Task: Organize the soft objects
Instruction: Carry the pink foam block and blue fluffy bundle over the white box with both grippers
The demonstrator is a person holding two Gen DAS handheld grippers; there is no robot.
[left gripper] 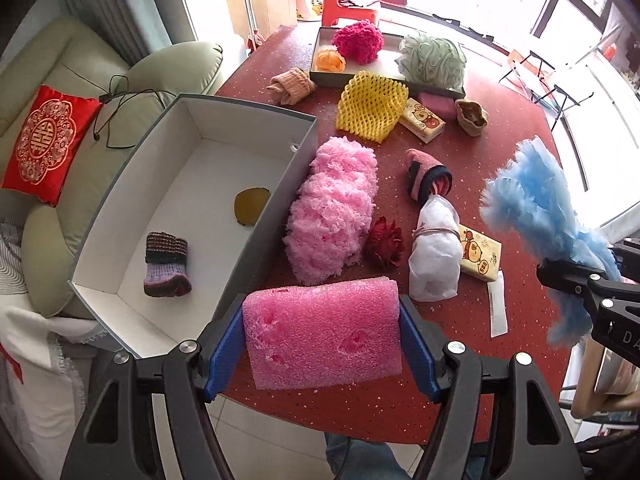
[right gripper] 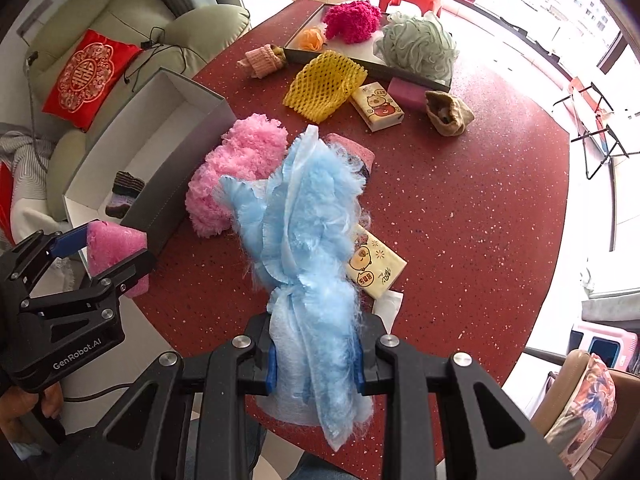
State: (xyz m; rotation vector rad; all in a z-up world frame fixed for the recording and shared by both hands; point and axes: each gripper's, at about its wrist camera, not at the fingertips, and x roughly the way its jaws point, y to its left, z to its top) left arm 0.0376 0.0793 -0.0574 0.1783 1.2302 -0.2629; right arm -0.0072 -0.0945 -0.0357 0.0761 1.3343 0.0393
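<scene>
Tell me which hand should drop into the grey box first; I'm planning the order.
Probably left. The left gripper holds the pink foam right at the grey box edge, while the right gripper, shut on the blue duster, hangs over the table's middle, farther away.

"GenRobot.AI" is printed in white on the black body of the left gripper (right gripper: 116,254); the tissue packs' print is unreadable.
</scene>
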